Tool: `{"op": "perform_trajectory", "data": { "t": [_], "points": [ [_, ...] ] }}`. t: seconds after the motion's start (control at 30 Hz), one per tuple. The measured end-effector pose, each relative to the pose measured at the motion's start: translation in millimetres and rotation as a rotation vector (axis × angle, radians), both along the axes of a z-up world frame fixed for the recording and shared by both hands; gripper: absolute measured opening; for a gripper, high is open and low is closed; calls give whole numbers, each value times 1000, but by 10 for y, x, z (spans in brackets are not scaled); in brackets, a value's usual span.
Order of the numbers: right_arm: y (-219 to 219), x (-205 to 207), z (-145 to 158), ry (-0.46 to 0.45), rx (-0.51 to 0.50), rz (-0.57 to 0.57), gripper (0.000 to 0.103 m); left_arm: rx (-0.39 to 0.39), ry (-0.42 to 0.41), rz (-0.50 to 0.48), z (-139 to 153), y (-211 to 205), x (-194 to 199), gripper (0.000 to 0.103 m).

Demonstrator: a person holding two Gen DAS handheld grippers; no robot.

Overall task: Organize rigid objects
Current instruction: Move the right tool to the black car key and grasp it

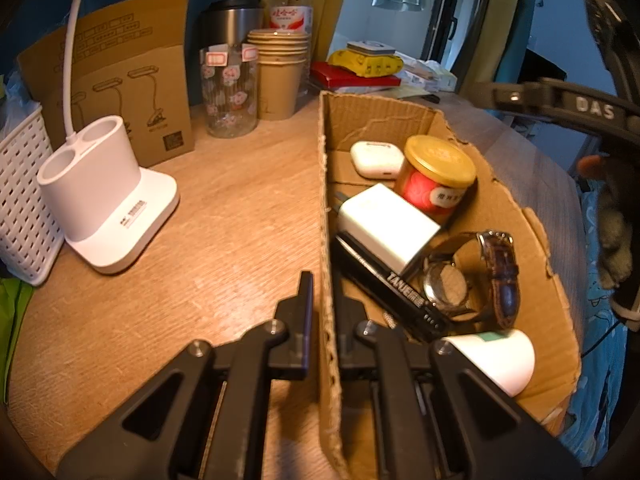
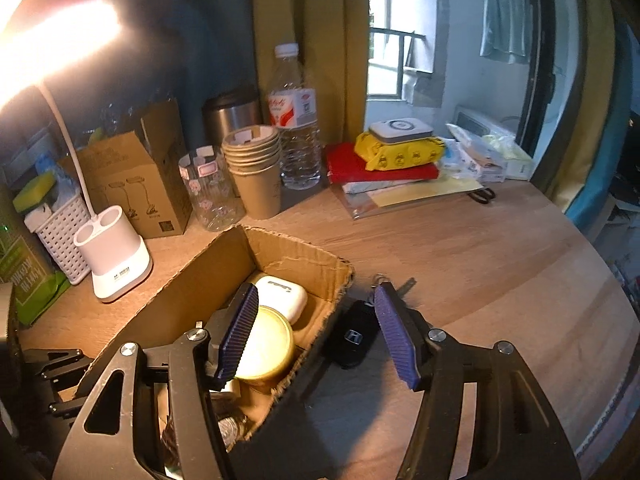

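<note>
The left gripper [image 1: 322, 312] is clamped on the box [image 1: 326, 200] wall, one pad outside and one inside, pinning the cardboard against the tabletop [image 1: 224, 240]. The right gripper [image 2: 316, 332] stands open with nothing pressed between its pads; it hovers over the box's right edge, its left finger above the tin [image 2: 266, 350] inside and its right finger out over the tabletop.

The key fob [image 2: 354, 340] lies on the tabletop, touching or just beside the box's outer wall, at about 5 o'clock from the box's far right corner. It looks like the last loose item, so the next step is probably picking it up.

Already in the box: the earbud case [image 1: 376, 159] at 12 o'clock, the tin just right of it, a charger [image 1: 386, 226] in the middle, a black bar [image 1: 392, 284] at 7 o'clock from the charger, a watch [image 1: 472, 276] at 4 o'clock, and a white cup [image 1: 502, 356] at the near end.

Risks from here:
- The fob sits tight to the wall, so the left finger may land on the torn cardboard rim rather than beside the fob and crush or drag the box.
- The fob is low and smooth, so a shallow pinch may squirt it away across the tabletop.
- Its key ring, at 1 o'clock from the fob, could snag the ragged edge during the lift.
- The box is crowded; a drop from height may knock the tin or the watch.
</note>
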State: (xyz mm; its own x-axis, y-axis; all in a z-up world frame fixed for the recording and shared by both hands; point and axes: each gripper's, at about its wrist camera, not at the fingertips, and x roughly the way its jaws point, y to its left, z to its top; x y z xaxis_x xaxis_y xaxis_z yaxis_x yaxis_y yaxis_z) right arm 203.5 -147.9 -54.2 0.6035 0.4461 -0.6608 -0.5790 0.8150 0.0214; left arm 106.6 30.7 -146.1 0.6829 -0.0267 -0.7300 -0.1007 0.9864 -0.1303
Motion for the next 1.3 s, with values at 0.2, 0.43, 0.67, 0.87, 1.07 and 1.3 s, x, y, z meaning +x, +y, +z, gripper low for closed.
{"op": "perform_trajectory", "data": {
  "t": [0.2,0.43,0.67,0.87,1.07,1.3],
  "points": [
    [-219,-23,48,-13,3,-40,64,-1,-3,0,0,4,-5,6],
    [-449,23,39,-16,14,-89,66,1,-4,0,1,7,-11,6],
    [-566,129,-52,-12,5,-103,77,0,-5,1,1,11,-11,7],
    [-573,368,-324,54,-13,-93,77,2,-5,2,5,13,-10,7],
    [-424,493,-579,109,-38,-60,77,4,-4,2,6,16,-11,7],
    [-250,582,-800,165,-65,0,77,-2,1,1,-1,34,4,7]
  ]
}}
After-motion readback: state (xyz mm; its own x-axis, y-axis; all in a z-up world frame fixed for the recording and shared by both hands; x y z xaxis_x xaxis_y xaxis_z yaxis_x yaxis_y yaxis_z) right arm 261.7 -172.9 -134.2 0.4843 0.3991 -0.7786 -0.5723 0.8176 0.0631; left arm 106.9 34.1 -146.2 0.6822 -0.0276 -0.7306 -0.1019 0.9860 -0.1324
